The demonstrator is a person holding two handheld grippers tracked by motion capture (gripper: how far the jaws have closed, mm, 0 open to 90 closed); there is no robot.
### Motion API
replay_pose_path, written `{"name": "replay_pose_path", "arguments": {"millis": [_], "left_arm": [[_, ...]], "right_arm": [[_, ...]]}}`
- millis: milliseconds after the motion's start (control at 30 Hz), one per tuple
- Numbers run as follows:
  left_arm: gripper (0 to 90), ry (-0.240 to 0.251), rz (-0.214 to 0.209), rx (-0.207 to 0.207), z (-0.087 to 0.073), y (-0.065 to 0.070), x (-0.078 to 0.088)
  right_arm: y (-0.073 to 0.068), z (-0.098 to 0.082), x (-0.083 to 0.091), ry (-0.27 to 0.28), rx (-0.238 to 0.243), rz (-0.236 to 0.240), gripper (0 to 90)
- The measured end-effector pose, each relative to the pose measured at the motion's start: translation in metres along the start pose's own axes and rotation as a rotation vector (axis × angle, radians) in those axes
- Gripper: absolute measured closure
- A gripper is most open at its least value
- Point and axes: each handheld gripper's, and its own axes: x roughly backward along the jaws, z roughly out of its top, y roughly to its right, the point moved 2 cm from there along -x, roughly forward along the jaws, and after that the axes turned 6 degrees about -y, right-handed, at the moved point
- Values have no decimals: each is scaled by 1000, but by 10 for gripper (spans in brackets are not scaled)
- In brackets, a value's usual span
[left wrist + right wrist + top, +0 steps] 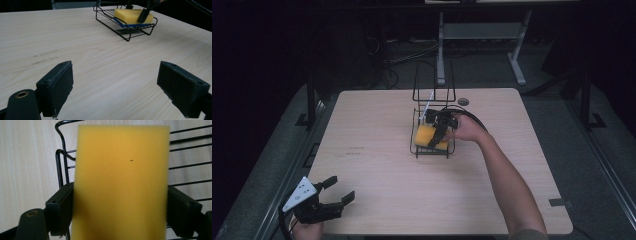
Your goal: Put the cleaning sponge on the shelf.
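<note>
We see the yellow sponge [120, 182] pinched between the jaws of our right gripper [120, 216], one pad pressed to each long side. It lies in the black wire rack [432, 150], whose bars run beneath and beyond the jaws. Our left gripper [337, 192] sits well apart at the table [377, 165] edge, jaws spread over bare wood.
</note>
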Motion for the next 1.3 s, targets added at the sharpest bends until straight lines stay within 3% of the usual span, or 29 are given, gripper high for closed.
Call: {"name": "replay_pose_path", "arguments": {"millis": [400,833,1300], "left_arm": [[129,-6,5,-13,0,0,0],[128,-7,3,-10,0,1,-1],[128,-9,0,-13,0,2,-2]], "right_arm": [[-2,-3,5,12,-12,-5,169],[-3,-7,25,48,-18,-23,166],[-18,-7,31,70,-12,-5,168]]}}
